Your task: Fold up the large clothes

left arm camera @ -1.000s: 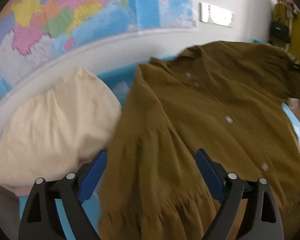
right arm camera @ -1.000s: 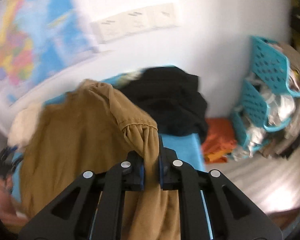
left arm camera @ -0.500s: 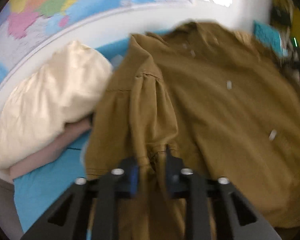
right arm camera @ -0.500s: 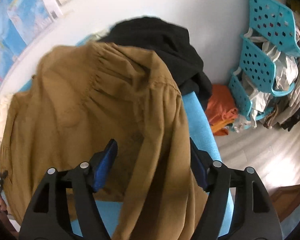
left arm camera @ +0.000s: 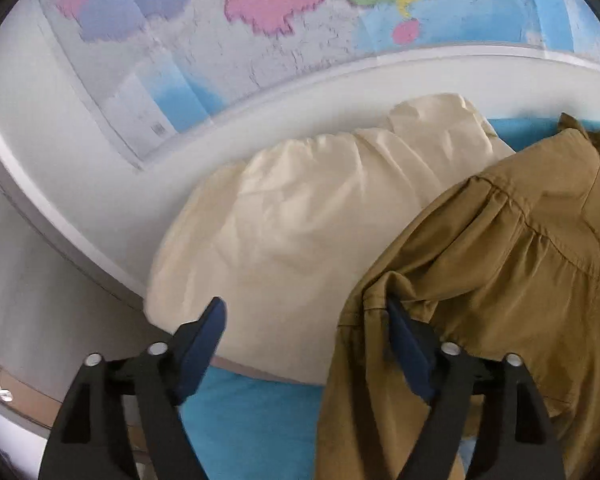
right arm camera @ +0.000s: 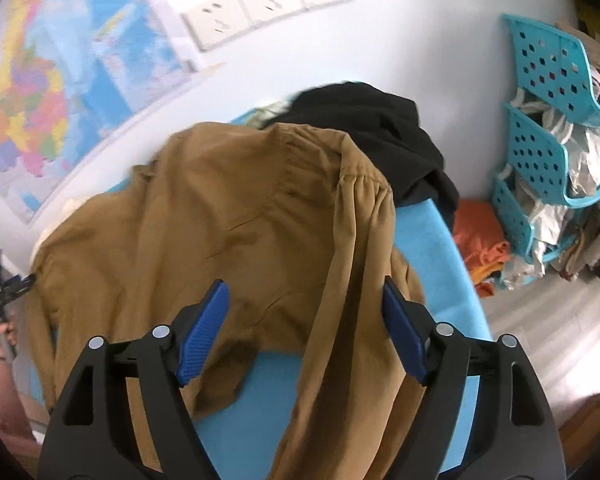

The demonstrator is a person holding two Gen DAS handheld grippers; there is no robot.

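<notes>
Both grippers, left gripper [left arm camera: 302,320] and right gripper [right arm camera: 304,300], just released brown dress [right arm camera: 220,220] sleeves.

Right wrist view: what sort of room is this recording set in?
Probably a home room used for sorting laundry: a blue-covered table against a wall with a large coloured map, and stacked turquoise plastic baskets stuffed with clothes.

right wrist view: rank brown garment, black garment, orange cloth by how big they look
1. brown garment, by far the largest, though nearest the camera
2. black garment
3. orange cloth, smallest, partly hidden behind the table edge
</notes>
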